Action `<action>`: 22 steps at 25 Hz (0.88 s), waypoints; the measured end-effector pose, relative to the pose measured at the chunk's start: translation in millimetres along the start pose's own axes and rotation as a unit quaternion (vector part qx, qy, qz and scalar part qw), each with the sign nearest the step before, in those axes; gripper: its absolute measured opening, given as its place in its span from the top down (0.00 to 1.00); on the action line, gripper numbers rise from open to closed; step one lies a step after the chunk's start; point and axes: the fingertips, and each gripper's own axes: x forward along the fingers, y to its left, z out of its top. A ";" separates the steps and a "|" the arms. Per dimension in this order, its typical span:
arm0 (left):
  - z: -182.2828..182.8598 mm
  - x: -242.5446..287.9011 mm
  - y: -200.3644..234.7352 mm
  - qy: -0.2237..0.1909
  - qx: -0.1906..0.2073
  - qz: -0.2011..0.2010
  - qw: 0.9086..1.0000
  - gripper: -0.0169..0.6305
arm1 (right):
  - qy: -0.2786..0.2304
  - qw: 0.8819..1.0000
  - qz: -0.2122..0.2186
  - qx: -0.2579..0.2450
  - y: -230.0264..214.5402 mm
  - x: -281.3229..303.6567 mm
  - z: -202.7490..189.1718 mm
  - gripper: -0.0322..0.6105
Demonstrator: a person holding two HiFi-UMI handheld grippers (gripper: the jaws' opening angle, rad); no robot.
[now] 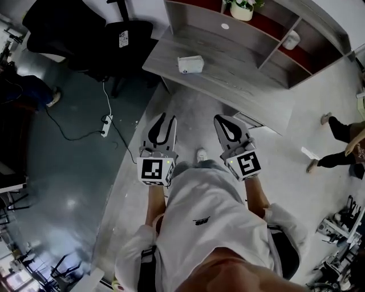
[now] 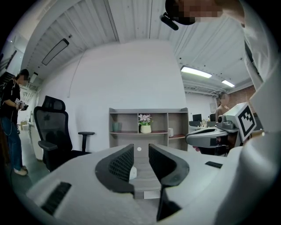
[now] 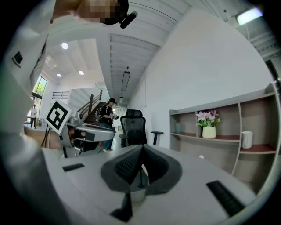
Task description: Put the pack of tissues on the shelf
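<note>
The white pack of tissues lies on the grey desk, in front of the desk's shelf unit. Both grippers hover over the floor, short of the desk's near edge. My left gripper is open with a narrow gap and nothing between its jaws. In the left gripper view a sliver of the pack shows far ahead through that gap, below the shelf. My right gripper is shut and empty; in the right gripper view its tips meet.
A flower pot and a white cup stand on the shelf. A black office chair stands left of the desk. A power strip with cable lies on the floor at left. Another person's legs are at the right.
</note>
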 end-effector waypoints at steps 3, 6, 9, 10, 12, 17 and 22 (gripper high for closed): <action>-13.8 23.5 9.3 0.008 -0.007 -0.001 1.000 0.79 | 0.005 1.000 -0.001 0.005 -15.6 16.9 -13.5 0.91; -30.9 44.4 19.9 0.014 -0.025 -0.001 1.000 0.79 | 0.014 1.000 0.004 0.013 -24.5 36.0 -32.3 0.91; -44.3 64.2 28.3 0.023 -0.030 -0.005 0.999 0.79 | 0.010 1.000 0.007 0.020 -30.3 55.2 -42.1 0.91; -48.0 70.5 31.1 0.026 -0.030 -0.006 0.999 0.79 | 0.009 1.000 0.008 0.021 -32.5 61.2 -43.5 0.91; -55.8 82.6 36.3 0.029 -0.032 -0.009 0.999 0.79 | 0.006 1.000 0.009 0.025 -37.9 71.9 -45.1 0.91; -76.1 118.4 51.4 0.040 -0.031 -0.018 0.999 0.79 | 0.018 1.000 0.006 0.021 -59.2 98.2 -68.0 0.91; -101.8 152.5 69.9 0.066 -0.039 -0.031 0.997 0.79 | 0.008 1.000 0.002 0.011 -74.9 136.2 -76.5 0.91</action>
